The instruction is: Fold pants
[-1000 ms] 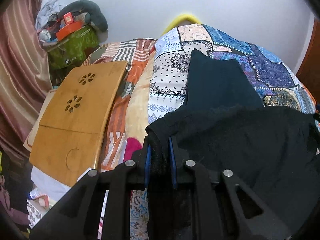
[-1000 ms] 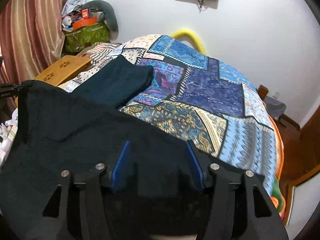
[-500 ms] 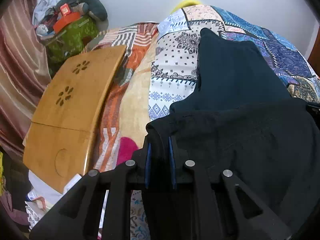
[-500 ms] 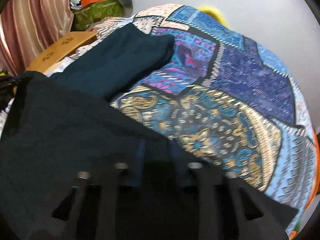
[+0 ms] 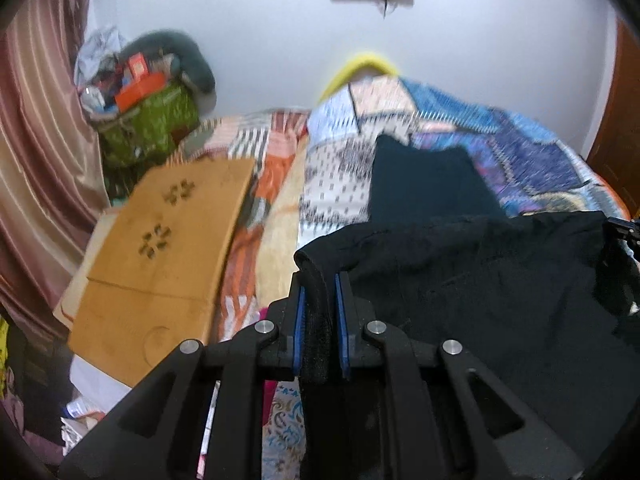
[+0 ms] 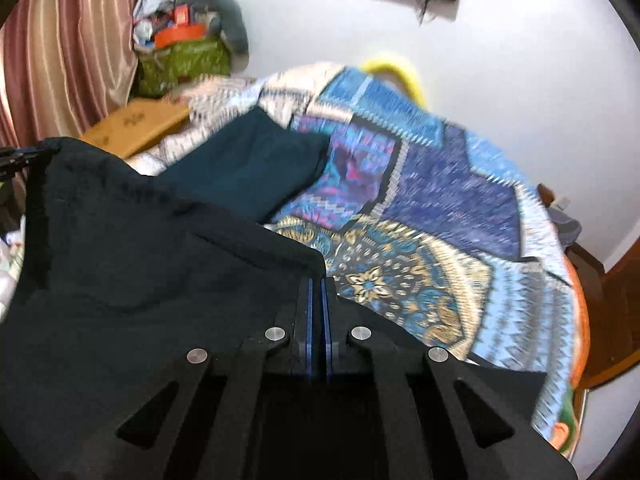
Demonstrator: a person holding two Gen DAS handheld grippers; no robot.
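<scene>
No legible text, label, brand or number anywhere in either blurred view.

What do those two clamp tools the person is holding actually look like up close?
Both look alike. The left gripper and the right gripper are matte black plastic, each built from angular linkage bars with triangular cut-outs, joined by round silver pins. Their fingers are flat black plates lined with thin blue pads. No cables, labels or sleeves show in either view.
</scene>
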